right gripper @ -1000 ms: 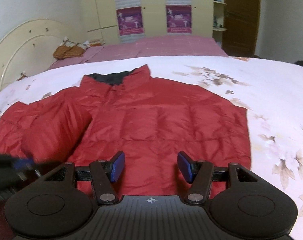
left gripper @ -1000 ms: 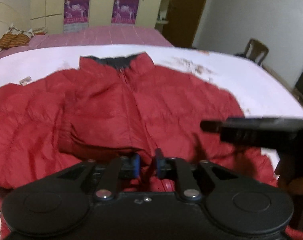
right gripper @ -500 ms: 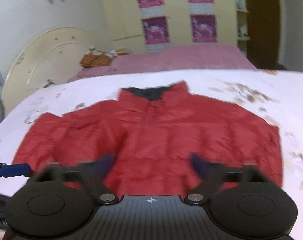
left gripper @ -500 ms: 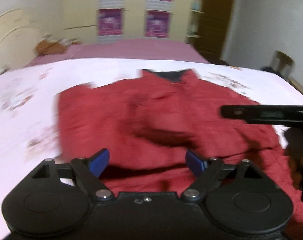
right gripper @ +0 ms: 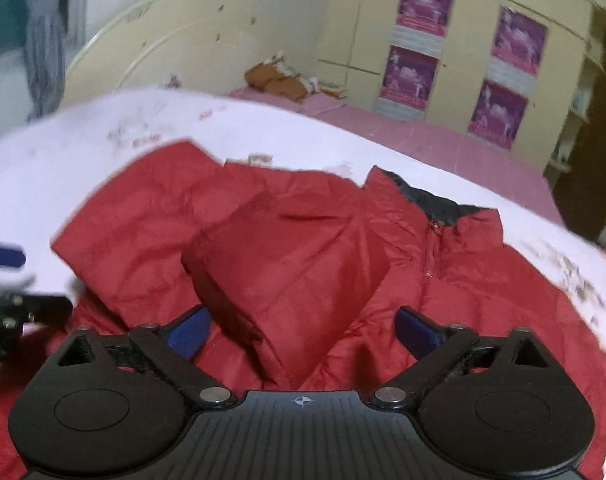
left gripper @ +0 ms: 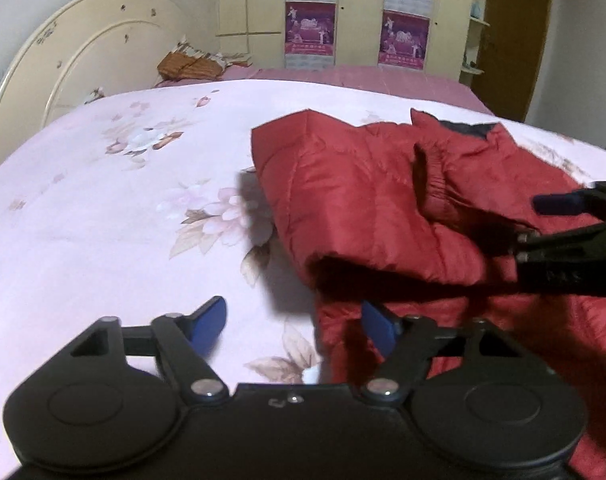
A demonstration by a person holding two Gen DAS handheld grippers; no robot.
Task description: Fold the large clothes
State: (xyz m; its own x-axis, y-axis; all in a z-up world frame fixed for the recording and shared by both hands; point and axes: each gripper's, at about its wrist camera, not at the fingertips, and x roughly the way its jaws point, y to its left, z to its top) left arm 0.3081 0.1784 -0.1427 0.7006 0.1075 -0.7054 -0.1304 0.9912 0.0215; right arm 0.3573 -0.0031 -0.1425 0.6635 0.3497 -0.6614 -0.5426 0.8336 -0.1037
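A red puffer jacket [left gripper: 355,200] with a dark collar lining lies front up on the floral bedspread; it also shows in the right wrist view [right gripper: 303,264]. Its left sleeve [left gripper: 435,184] is folded across the chest, seen also in the right wrist view [right gripper: 287,280]. My left gripper [left gripper: 293,326] is open and empty at the jacket's left hem edge, over the bedspread. My right gripper [right gripper: 303,330] is open and empty just above the folded sleeve. The right gripper also shows at the right edge of the left wrist view [left gripper: 571,240].
The pale pink floral bedspread [left gripper: 123,220] stretches left of the jacket. A cream rounded headboard [left gripper: 79,64] stands at the far left. An orange-brown bundle [left gripper: 191,64] lies at the bed's far end. Cream wardrobes with purple posters [left gripper: 311,28] and a brown door [left gripper: 515,40] are behind.
My left gripper opened, released the jacket's sleeve over the chest, and swung left to the jacket's edge. My right gripper moved in closer over the folded sleeve, staying open.
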